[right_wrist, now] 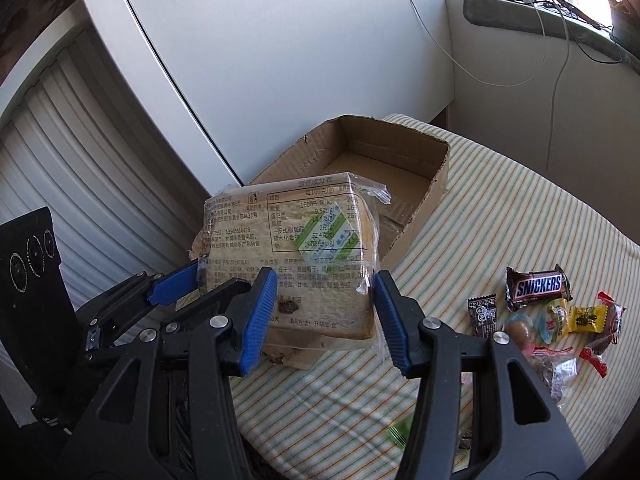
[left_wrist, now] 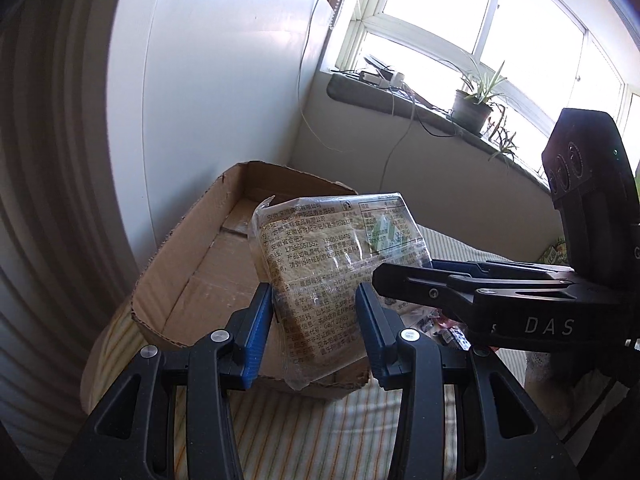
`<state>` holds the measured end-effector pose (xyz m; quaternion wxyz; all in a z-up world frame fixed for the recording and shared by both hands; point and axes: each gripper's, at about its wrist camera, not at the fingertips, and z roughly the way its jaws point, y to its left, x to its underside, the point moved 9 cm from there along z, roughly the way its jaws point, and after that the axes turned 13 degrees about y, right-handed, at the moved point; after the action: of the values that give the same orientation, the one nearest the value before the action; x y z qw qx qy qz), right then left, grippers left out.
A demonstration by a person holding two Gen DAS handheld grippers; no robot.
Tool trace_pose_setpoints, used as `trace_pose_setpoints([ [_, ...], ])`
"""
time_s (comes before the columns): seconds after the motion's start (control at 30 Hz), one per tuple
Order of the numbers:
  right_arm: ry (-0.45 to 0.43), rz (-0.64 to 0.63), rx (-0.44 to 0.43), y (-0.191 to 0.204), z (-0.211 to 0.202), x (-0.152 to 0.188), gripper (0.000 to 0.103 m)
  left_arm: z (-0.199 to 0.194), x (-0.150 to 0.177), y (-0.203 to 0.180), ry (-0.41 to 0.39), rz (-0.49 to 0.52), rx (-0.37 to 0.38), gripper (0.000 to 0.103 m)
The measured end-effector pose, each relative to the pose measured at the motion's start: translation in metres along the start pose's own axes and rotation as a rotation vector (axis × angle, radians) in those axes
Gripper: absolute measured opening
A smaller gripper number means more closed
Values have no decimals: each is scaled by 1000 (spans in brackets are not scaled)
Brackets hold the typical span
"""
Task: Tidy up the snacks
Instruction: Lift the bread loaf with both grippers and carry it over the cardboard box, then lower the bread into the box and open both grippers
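Observation:
A clear-wrapped bread package (left_wrist: 320, 248) printed with black text hangs in the air, held by both grippers. My left gripper (left_wrist: 316, 320) is shut on its lower part, blue pads pressing both sides. The right gripper (left_wrist: 384, 276) comes in from the right and clamps the package's right edge. In the right wrist view the bread package (right_wrist: 288, 232) sits between my right gripper's (right_wrist: 324, 312) pads, with the left gripper (right_wrist: 176, 284) on its left edge. An open cardboard box (left_wrist: 192, 280) (right_wrist: 384, 160), seemingly empty, lies just behind and below the package.
The striped cloth (right_wrist: 500, 208) covers the surface. A Snickers bar (right_wrist: 538, 286) and several small wrapped candies (right_wrist: 560, 320) lie at its right. A white wall and a slatted panel stand left of the box. A potted plant (left_wrist: 474, 108) and cables sit on the windowsill.

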<state>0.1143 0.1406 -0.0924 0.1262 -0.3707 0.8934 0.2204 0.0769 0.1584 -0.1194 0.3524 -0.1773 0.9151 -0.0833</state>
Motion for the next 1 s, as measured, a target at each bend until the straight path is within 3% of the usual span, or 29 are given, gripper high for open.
trace_pose_setpoints([
  [0.4,50,-37,-14,1,44,-27,53,24,-12,32,26,-48,-38,41],
  [1.0,13,-48,41,-7,33,-33,53,9,-10,37,6,-44,-91,40],
])
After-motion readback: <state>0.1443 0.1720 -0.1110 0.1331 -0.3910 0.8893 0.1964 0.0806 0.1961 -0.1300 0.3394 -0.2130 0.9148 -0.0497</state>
